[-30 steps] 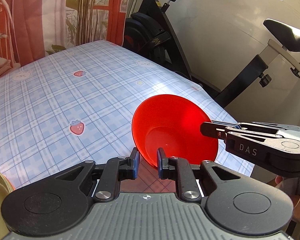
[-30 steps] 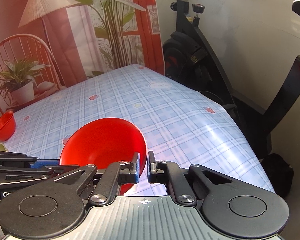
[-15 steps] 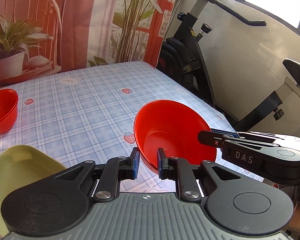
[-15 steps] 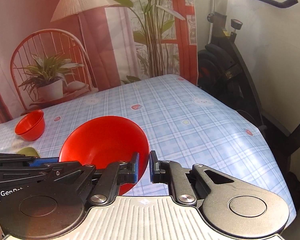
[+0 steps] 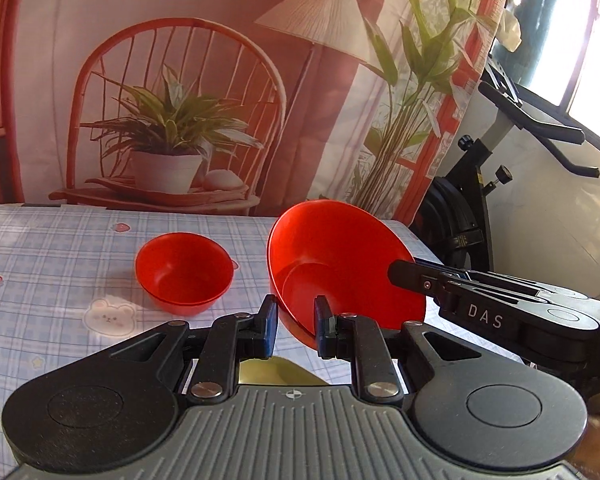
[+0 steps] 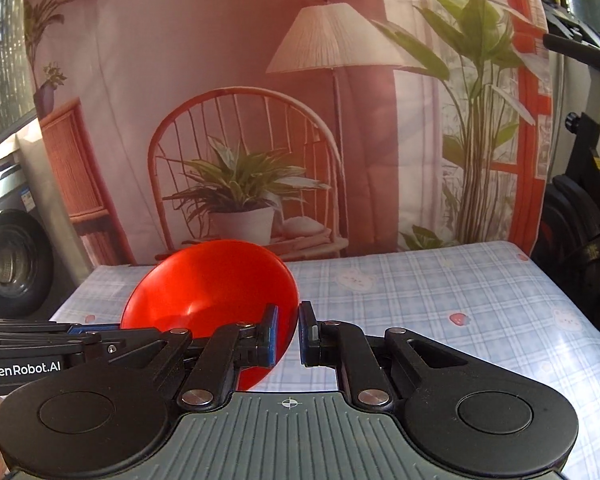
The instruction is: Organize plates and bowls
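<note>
Both grippers and the large red bowl (image 5: 342,268) have been swung toward the small red bowl (image 5: 184,266) — jaws clamped on opposite rims; the small bowl lies ahead-left on the counter (image 5: 52,264), nearer the left gripper (image 5: 294,326) than the right gripper (image 6: 288,334).

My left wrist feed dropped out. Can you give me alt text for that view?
Both grippers, left gripper and right gripper, pinch the rim of a large red bowl held above the plaid tablecloth. A smaller red bowl sits left of it.
</note>
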### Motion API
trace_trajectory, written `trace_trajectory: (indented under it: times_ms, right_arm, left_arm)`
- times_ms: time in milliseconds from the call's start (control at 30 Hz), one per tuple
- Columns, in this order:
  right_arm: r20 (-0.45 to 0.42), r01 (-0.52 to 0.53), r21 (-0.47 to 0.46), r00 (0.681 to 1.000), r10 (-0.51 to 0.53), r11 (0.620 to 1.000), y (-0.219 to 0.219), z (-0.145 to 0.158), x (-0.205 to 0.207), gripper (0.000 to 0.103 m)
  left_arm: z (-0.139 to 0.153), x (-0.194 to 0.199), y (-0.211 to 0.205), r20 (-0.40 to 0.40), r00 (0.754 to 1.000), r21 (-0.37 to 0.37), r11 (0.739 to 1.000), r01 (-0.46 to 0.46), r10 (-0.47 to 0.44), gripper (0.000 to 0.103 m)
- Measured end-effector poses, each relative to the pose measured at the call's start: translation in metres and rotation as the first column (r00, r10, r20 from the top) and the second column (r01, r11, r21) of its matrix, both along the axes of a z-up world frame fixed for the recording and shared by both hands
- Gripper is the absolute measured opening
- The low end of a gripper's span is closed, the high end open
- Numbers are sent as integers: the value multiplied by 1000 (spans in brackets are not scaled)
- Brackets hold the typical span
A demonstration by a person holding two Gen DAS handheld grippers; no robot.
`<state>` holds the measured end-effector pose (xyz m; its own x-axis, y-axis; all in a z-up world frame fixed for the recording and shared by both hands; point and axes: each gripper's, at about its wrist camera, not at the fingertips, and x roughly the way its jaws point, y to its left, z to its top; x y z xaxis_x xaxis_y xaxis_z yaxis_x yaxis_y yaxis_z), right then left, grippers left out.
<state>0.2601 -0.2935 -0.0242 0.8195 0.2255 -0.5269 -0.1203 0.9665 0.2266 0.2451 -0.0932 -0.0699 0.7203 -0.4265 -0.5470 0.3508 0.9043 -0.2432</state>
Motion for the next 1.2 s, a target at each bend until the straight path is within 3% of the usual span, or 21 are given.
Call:
trace_trajectory:
  times_ms: [200, 467, 600, 767, 933, 1200]
  right_arm:
    - [25, -91, 2, 996, 91, 996, 56, -1, 19, 12]
    - [-42, -133, 17, 990, 134, 991, 80, -29, 28, 12]
    - [-75, -138, -7, 988, 137, 990, 81, -41, 45, 12]
    - [-93, -115, 22, 989, 117, 993, 72, -50, 75, 12]
    - [-102, -115, -13, 988, 113, 993, 69, -61, 105, 12]
    - [-135, -122, -39, 984, 115, 992, 66, -84, 141, 12]
  left_arm:
    - [6, 3, 51, 18, 996, 13, 996, -89, 89, 19]
    - [-5, 18, 88, -29, 996, -19, 996, -82, 82, 19]
    - [-13, 31, 88, -24, 998, 5, 998, -60, 61, 19]
    - [-28, 67, 86, -91, 995, -29, 999, -42, 39, 19]
    - [-36, 95, 73, -83, 996, 16, 1000, -25, 26, 19]
    - [-54, 125, 67, -107, 994, 18, 1000, -23, 25, 19]
